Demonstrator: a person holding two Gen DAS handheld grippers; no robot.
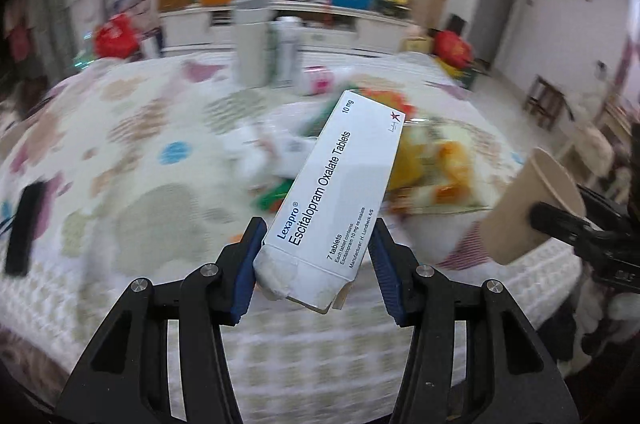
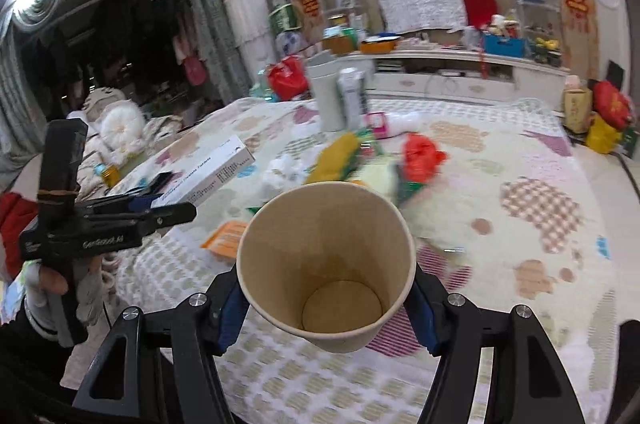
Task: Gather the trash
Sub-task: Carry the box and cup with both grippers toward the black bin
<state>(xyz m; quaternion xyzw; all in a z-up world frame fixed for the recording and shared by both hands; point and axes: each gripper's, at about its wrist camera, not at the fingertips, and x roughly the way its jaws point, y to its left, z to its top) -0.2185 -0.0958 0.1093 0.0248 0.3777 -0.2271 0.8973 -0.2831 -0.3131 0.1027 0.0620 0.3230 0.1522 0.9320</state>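
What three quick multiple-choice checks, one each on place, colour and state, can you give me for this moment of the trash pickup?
1. Where does the paper cup sit?
A. between the right gripper's pads
B. standing on the table
C. inside the white bin

2. What colour is the crumpled bag on the patterned tablecloth beyond the cup?
A. blue
B. red
C. black

3. What state is the medicine box in?
A. lying flat on the cloth
B. clamped in the left gripper, lifted off the table
C. tucked inside the cup

Answers:
1 A: the right gripper has a blue pad against each side of the cup's wall.
2 B: it shows bright red among the litter.
3 B: the left gripper pinches the box's torn end, and the tablecloth lies blurred beneath it.
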